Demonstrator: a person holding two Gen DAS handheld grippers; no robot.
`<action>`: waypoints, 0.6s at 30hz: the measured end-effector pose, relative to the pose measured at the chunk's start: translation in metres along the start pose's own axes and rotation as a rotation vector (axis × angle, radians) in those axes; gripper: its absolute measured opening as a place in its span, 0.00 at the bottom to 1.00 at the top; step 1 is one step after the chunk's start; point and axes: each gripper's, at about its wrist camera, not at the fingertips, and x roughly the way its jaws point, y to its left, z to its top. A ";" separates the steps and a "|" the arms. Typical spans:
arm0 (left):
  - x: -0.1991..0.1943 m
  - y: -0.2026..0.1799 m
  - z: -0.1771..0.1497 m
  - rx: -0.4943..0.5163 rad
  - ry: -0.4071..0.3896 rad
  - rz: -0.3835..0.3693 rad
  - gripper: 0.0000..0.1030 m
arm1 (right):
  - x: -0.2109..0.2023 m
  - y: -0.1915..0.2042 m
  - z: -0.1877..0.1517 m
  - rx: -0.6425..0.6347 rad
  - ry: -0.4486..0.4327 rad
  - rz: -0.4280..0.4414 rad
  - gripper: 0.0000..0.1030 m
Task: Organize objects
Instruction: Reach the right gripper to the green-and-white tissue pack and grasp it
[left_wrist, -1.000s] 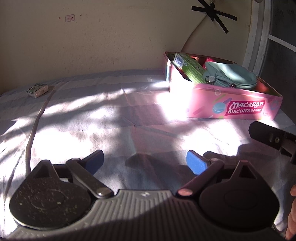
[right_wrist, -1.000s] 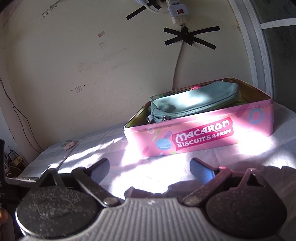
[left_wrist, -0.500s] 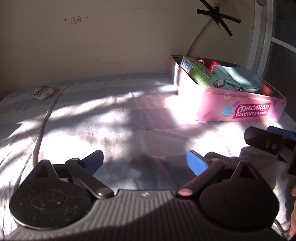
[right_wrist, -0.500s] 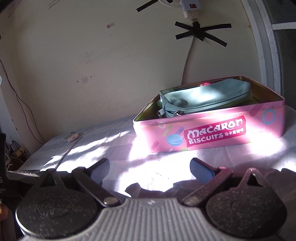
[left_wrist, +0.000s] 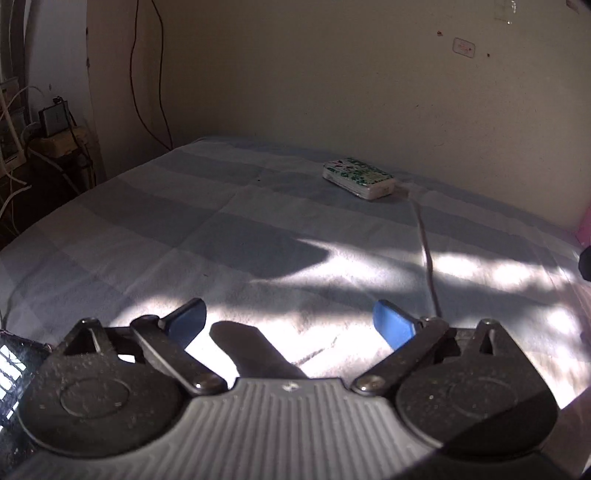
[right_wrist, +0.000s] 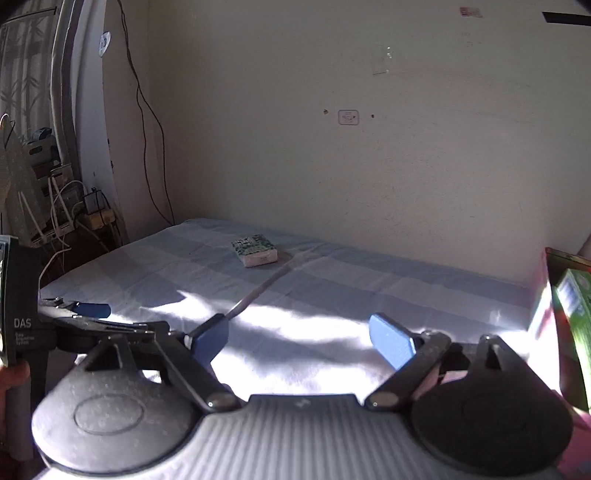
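A: Left wrist view, left to right: wires and a small box (left_wrist: 54, 120) on a side stand, then the striped cloth over the counter (left_wrist: 147, 229), then the packet (left_wrist: 357, 178) lying flat near the wall, with a cable (left_wrist: 428, 254) running from beside it toward the camera. A sliver of pink at the far right edge is probably the tin.

B: Right wrist view agrees. Packet (right_wrist: 255, 250) far back and left of centre, cable (right_wrist: 258, 291) coming forward, pink tin (right_wrist: 541, 306) cut off at the right edge with a green box (right_wrist: 574, 314) inside it.

A: Risks? My judgement: the packet is the only loose item, well apart from the tin. The cable lies just beside it, so a low approach could snag the cable and drag it. The packet also looks thin and flat, so fingers may skid over it or pinch the cloth.

B: Also both grippers sit close together; the left one shows at my left edge. A shared reach could make them collide.

A: Left hand-held gripper (left_wrist: 291, 321): blue pads wide apart, nothing between them, only sunlit cloth below.

B: Right hand-held gripper (right_wrist: 301, 338): jaws apart but closing slightly, nothing between them, touching nothing.
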 end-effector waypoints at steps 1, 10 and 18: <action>0.000 0.005 0.002 -0.035 -0.004 -0.024 0.95 | 0.022 0.009 0.009 -0.031 0.009 0.010 0.83; -0.014 -0.008 -0.007 0.019 -0.037 -0.047 0.96 | 0.193 0.043 0.068 -0.043 0.148 0.083 0.83; -0.015 0.002 -0.006 -0.032 -0.008 -0.075 0.96 | 0.253 0.046 0.065 -0.025 0.229 0.062 0.55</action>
